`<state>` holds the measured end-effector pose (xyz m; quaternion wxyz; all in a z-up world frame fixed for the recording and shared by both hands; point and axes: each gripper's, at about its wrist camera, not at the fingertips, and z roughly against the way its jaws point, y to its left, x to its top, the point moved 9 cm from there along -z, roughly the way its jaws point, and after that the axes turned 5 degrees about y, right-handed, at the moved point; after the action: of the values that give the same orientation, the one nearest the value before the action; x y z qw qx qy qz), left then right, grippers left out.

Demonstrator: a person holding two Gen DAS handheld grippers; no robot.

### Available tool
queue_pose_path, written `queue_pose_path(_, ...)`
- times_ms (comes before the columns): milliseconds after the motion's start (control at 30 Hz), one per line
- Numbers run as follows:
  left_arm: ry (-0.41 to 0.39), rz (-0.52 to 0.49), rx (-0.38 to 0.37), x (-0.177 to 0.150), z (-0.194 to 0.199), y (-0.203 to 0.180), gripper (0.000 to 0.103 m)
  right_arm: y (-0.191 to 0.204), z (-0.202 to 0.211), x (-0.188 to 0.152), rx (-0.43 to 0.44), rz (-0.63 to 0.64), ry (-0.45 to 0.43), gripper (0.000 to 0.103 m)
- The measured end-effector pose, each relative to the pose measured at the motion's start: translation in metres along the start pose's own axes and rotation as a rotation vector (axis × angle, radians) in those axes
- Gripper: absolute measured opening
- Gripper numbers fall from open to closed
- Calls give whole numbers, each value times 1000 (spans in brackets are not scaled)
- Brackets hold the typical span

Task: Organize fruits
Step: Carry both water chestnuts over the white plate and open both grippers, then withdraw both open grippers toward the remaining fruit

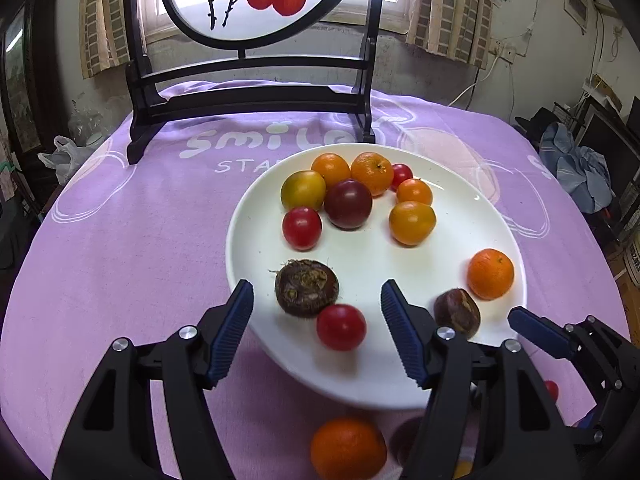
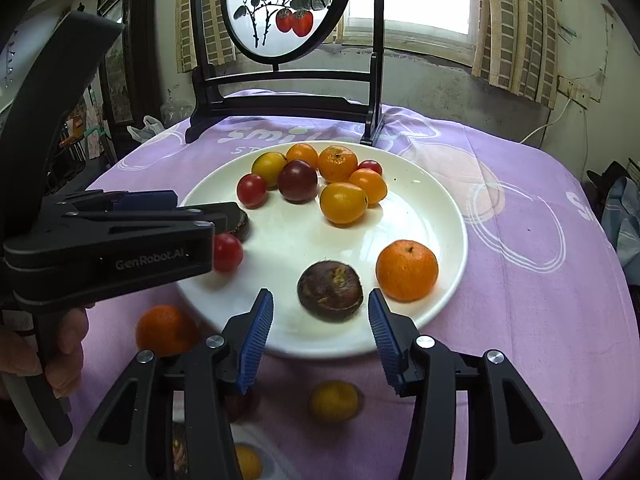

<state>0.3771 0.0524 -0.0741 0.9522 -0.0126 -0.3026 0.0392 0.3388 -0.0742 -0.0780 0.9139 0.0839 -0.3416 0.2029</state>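
Observation:
A white plate (image 1: 460, 232) (image 2: 420, 216) on the purple cloth holds several fruits: oranges, red, yellow and dark tomatoes, and two brown water chestnuts. My left gripper (image 1: 318, 302) is open over the plate's near rim, with a brown chestnut (image 1: 306, 287) and a red tomato (image 1: 341, 327) between its fingers, gripping neither. My right gripper (image 2: 320, 312) is open around the other chestnut (image 2: 330, 292) without closing on it. An orange (image 2: 407, 270) lies just right of it. The left gripper's body shows at the left of the right wrist view.
Loose fruit lies on the cloth in front of the plate: an orange (image 1: 348, 448) (image 2: 166, 330), a yellow fruit (image 2: 334, 402) and others partly hidden. A dark wooden stand (image 1: 256, 92) with a painted round screen stands at the table's far side.

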Motion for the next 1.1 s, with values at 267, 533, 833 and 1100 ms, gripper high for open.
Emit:
queue_pose_path(267, -18, -23, -31, -32, 36, -11, 70, -5, 34, -29, 2, -10, -8, 53)
queue_pose_path(533, 11, -47, -60, -83, 57, -25, 72, -16, 55, -63, 4, -49, -5, 57)
queue_pose_path(833, 50, -64, -94, -126, 63, -36, 72, -26, 68, -88, -29, -47, -20, 65)
queue_pose_path(1100, 113, -149, -97, -157, 45, -57, 72, -33, 59, -102, -26, -52, 14, 65)
